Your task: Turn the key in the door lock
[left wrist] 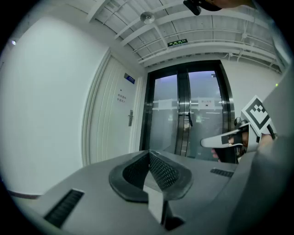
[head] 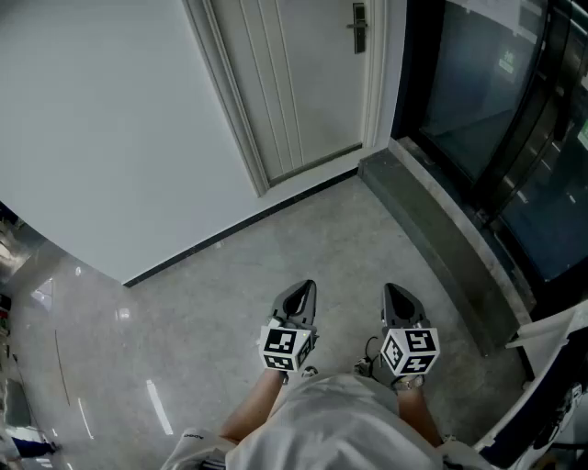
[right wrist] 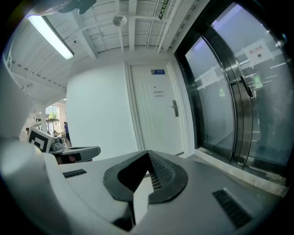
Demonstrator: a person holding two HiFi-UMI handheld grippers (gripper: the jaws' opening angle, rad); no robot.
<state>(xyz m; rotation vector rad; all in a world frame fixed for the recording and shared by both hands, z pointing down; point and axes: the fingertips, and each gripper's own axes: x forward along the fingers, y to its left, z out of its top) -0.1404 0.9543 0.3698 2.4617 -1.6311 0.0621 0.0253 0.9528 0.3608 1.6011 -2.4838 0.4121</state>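
Fingers (left wrist: 161, 172) together, empty, left gripper (head: 306, 287), right gripper (head: 391, 291) — door lock (head: 359, 27) well ahead

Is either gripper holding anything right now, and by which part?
Nothing is held: the left gripper and right gripper are both shut and empty.

Dark glass doors (head: 482, 87) right of a grey stone sill (head: 439, 237), glossy grey floor (head: 230, 294), white wall (head: 110, 138).

Two grippers: left gripper (head: 303, 289), right gripper (head: 393, 292); one white door (head: 285, 83); one door handle (head: 358, 27).
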